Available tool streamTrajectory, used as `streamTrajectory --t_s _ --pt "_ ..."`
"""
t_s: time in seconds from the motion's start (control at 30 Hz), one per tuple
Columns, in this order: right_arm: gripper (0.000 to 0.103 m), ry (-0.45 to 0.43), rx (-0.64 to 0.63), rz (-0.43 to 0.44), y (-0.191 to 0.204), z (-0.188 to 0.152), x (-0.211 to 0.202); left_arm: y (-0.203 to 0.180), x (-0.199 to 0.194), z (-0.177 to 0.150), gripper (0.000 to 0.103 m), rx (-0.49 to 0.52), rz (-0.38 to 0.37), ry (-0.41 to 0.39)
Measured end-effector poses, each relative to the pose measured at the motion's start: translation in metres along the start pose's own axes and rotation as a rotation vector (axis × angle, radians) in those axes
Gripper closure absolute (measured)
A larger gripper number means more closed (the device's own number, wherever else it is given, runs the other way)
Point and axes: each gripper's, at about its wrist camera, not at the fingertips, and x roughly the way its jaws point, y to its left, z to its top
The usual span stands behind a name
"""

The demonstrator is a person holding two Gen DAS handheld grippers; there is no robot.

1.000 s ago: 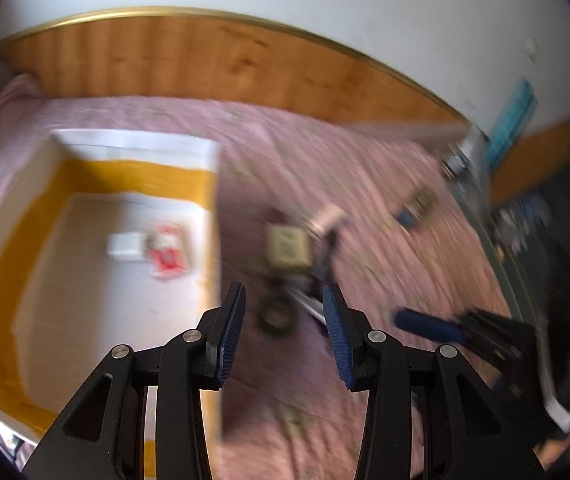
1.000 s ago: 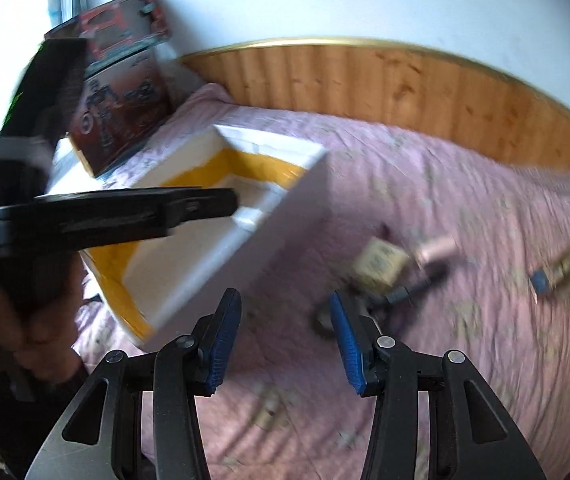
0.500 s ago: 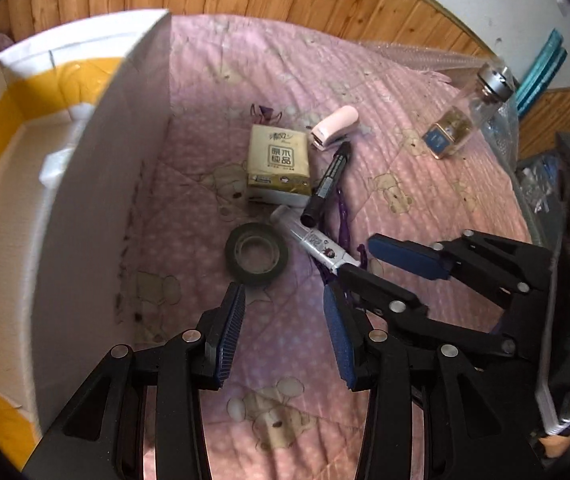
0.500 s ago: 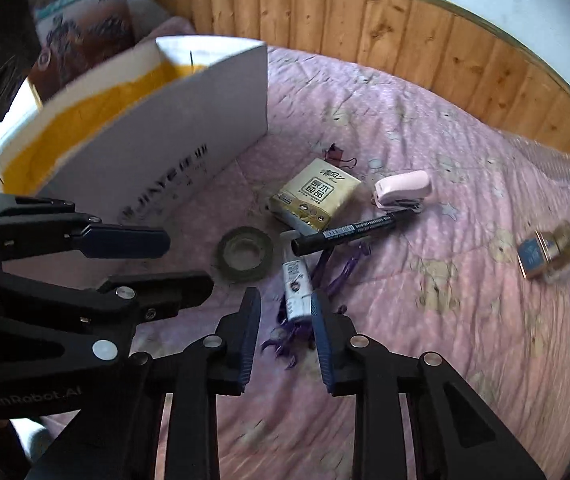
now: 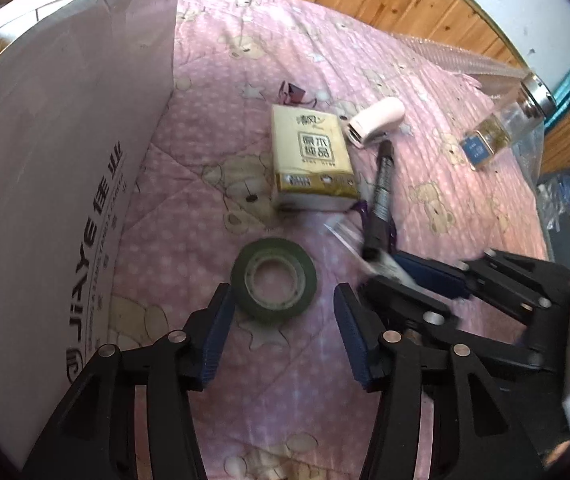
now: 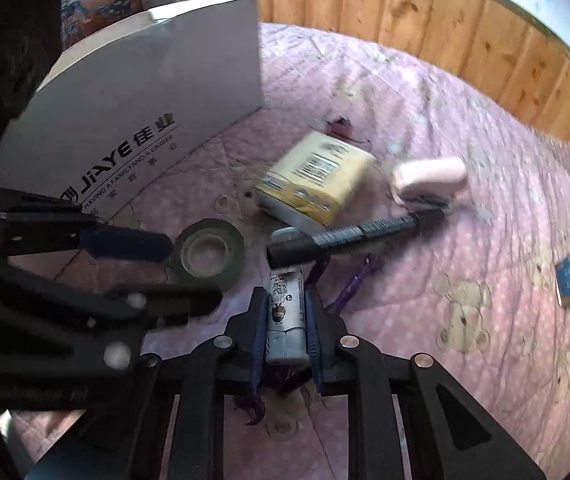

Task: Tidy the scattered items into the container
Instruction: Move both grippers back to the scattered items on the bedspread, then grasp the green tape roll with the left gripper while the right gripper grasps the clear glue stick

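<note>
Pink bear-print quilt (image 5: 205, 208) covers the bed, wood panelling (image 6: 425, 20) behind it. White cardboard box (image 5: 45, 180), the container, stands on the quilt at my left, its printed wall facing the clutter.

Scattered items lie close together beside the box: yellow tissue pack (image 5: 309, 156), green tape roll (image 5: 273, 276), black marker (image 6: 357, 232), pink stapler (image 5: 375, 122), purple clips (image 6: 357, 280), a small white tube (image 6: 285, 312). Glass bottle (image 5: 501, 136) lies well apart at far right.

Tape roll sits just ahead of my left gripper (image 5: 281, 320), partly between the fingertips. Tube lies lengthwise between the pads of my right gripper (image 6: 285, 332), its far end under the marker's cap end.

Left view shows the bottle whole and the tissue pack's front print; right gripper there hides most of the tube. Right view shows the tube's label and QR code, plus the pack's barcode side; bottle is cut at the edge.

Left gripper: jaws opening, wide, straddling the roll's near edge, pads not pressing it, released. Right gripper: jaws closing, narrow, both pads against the tube's sides, grasping the tube.
</note>
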Motion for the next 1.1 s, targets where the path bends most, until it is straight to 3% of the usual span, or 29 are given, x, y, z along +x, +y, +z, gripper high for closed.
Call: streamTrajectory --t_s 0.37,0.53,0.83,0.9,1.03,1.1 --pt "0.083 0.016 0.144 0.074 -0.033 -0.005 -0.027 -0.004 0.016 0.010 0.042 0.033 0.035 -0.038" --pt "0.083 -0.002 0.186 0.094 -0.043 -0.005 -0.040 -0.012 0.016 0.002 0.042 0.096 0.073 -0.025" --pt "0.083 -0.022 0.163 0.109 -0.040 -0.009 -0.059 -0.006 0.016 0.003 0.041 0.096 0.103 -0.043" --pt "0.083 -0.023 0.150 0.106 -0.038 -0.008 -0.060 -0.013 0.019 0.000 0.032 0.137 0.123 -0.052" --pt "0.083 -0.019 0.136 0.099 -0.034 -0.006 -0.058 -0.029 0.028 -0.004 0.027 0.244 0.192 -0.071" --pt "0.083 -0.015 0.132 0.094 -0.034 -0.007 -0.057 -0.025 0.028 -0.001 0.026 0.233 0.182 -0.072"
